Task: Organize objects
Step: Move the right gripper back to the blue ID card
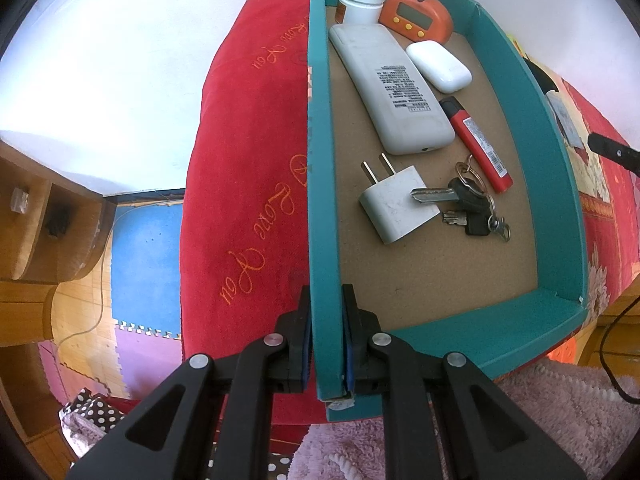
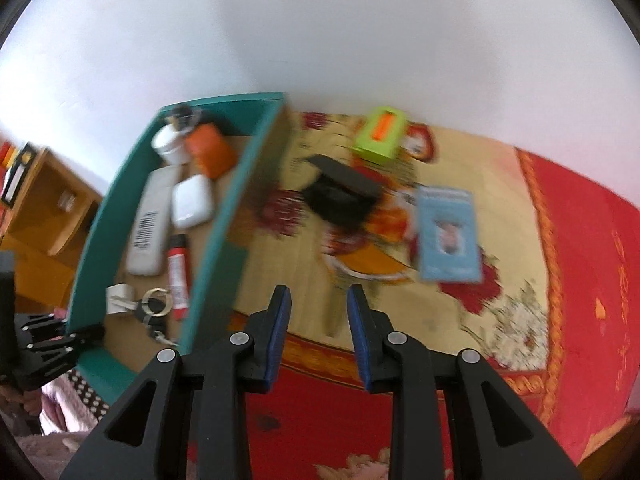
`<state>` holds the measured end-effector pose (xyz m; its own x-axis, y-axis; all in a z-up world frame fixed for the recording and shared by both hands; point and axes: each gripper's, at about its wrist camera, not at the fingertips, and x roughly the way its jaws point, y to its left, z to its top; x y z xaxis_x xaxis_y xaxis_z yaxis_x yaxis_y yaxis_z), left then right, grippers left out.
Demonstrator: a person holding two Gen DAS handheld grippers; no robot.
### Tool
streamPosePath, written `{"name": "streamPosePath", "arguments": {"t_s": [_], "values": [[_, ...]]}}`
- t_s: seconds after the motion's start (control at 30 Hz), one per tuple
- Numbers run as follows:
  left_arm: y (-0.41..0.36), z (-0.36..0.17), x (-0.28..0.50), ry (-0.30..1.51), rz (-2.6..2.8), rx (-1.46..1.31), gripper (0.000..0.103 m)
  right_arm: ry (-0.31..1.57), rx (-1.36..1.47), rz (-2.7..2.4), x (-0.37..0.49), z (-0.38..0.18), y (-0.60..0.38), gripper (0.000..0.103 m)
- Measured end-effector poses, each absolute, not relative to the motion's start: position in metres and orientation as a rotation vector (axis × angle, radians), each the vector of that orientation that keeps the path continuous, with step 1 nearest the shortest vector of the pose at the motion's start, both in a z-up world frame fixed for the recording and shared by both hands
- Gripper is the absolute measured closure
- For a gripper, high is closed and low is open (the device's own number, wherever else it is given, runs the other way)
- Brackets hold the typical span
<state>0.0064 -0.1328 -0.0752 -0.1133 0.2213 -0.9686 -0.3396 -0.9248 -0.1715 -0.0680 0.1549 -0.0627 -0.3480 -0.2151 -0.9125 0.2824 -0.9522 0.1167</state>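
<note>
A teal box (image 1: pixel 532 92) rests on a red patterned blanket (image 1: pixel 248 128). Inside lie a white remote (image 1: pixel 394 88), a white case (image 1: pixel 438 65), a red lighter (image 1: pixel 476 142), a white plug adapter (image 1: pixel 396 202), keys (image 1: pixel 468 200), a white jar (image 1: pixel 360 2) and an orange timer (image 1: pixel 416 14). My left gripper (image 1: pixel 326 312) is shut on the box's left wall near its front corner. My right gripper (image 2: pixel 318 304) stands open with nothing between its fingers, right of the box (image 2: pixel 112 208). Beyond it on the blanket lie a black object (image 2: pixel 340 192), a blue card holder (image 2: pixel 446 232) and a green box (image 2: pixel 380 132).
A wooden shelf unit (image 1: pixel 36 224) stands at the left, with coloured foam floor mats (image 1: pixel 144 260) below the bed. A pink fluffy cloth (image 1: pixel 540 420) lies at the near edge. A black cable (image 1: pixel 612 352) hangs at the right. A white wall is behind.
</note>
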Motion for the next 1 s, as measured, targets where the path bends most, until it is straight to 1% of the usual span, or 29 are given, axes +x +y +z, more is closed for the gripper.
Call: {"name": "streamPosePath", "arguments": {"t_s": [0.07, 0.13, 0.17, 0.2, 0.43, 0.5, 0.53, 0.67, 0.87, 1.0], "values": [[-0.132, -0.076, 0.006, 0.144, 2.085, -1.791, 0.092, 0.067, 1.606, -2.377, -0.069, -0.067, 0.168, 0.072], [-0.132, -0.075, 0.006, 0.145, 2.084, -1.792, 0.092, 0.053, 1.625, -2.395, -0.070, -0.071, 0.178, 0.065], [-0.132, -0.075, 0.006, 0.147, 2.083, -1.792, 0.092, 0.050, 1.633, -2.402, -0.071, -0.072, 0.183, 0.059], [-0.132, -0.075, 0.006, 0.147, 2.082, -1.792, 0.092, 0.047, 1.638, -2.412, -0.071, -0.074, 0.187, 0.056], [-0.131, -0.077, 0.004, 0.153, 2.083, -1.794, 0.092, 0.001, 1.677, -2.455, -0.082, -0.083, 0.212, 0.053], [-0.132, -0.077, 0.004, 0.154, 2.082, -1.793, 0.092, 0.007, 1.684, -2.457, -0.086, -0.086, 0.214, 0.047], [-0.131, -0.077, 0.004, 0.154, 2.081, -1.793, 0.092, 0.021, 1.687, -2.462, -0.089, -0.088, 0.214, 0.046], [-0.132, -0.077, 0.005, 0.156, 2.079, -1.792, 0.092, 0.051, 1.691, -2.474, -0.105, -0.095, 0.216, 0.045], [-0.131, -0.077, 0.005, 0.159, 2.076, -1.790, 0.092, 0.022, 1.730, -2.475, -0.133, -0.106, 0.218, 0.045], [-0.130, -0.077, 0.005, 0.154, 2.077, -1.790, 0.092, 0.065, 1.745, -2.469, -0.142, -0.113, 0.214, 0.044]]}}
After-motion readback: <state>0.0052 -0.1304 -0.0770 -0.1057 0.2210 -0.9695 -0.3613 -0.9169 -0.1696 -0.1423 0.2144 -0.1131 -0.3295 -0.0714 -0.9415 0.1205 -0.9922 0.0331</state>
